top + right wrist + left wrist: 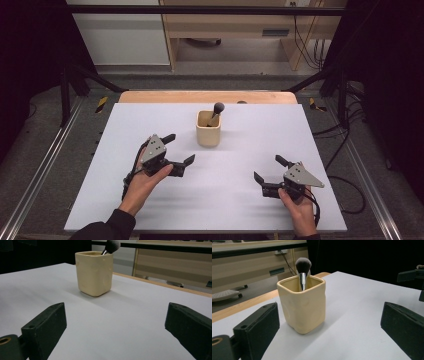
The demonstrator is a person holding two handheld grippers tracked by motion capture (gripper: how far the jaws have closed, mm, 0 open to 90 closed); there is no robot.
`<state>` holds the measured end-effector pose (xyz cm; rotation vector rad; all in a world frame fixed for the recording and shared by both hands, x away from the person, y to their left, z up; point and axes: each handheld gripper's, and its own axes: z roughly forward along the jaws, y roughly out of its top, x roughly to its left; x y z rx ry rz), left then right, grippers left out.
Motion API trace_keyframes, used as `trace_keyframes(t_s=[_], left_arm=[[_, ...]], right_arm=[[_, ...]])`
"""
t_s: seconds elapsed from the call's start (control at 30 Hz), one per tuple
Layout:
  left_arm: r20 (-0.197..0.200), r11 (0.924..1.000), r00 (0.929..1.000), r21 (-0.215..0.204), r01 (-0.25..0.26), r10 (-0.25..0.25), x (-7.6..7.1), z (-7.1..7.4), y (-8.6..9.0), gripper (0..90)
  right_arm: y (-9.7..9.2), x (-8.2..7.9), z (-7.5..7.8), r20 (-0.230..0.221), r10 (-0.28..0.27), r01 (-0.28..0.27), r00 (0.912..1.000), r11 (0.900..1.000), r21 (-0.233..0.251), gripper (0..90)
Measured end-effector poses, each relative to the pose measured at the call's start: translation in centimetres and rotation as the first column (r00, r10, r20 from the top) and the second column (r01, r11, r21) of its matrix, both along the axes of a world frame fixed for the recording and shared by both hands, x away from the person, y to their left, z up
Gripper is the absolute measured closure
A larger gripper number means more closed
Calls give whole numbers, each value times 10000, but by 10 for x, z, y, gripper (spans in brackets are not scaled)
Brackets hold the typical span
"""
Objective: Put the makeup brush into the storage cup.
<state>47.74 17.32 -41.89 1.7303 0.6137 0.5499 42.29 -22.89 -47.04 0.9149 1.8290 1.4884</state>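
Observation:
A cream square cup [208,129] stands upright near the middle of the white table top [150,205]. A makeup brush [217,111] with a dark bristle head and silver ferrule leans inside it, head up. My left gripper [179,148] rests on the table left of the cup, open and empty. In the left gripper view the cup [302,306] and brush [303,268] stand close ahead of the jaws. My right gripper [270,168] sits at the front right, open and empty. The right gripper view shows the cup [93,273] farther off, with the brush head [112,245] above it.
The white top lies on a wooden table whose far edge [207,96] shows behind the cup. Black frame bars [75,80] and cables [345,150] flank the table. A wooden desk [235,25] stands beyond on the floor.

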Motion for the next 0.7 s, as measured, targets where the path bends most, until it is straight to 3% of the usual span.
trace_keyframes(t_s=[0.7], left_arm=[[90, 9992, 9992, -154, -382, 384, -8, -2, 32, 17]], right_arm=[[0, 0, 0, -94, -75, 75, 9999, 10000, 6, 38]])
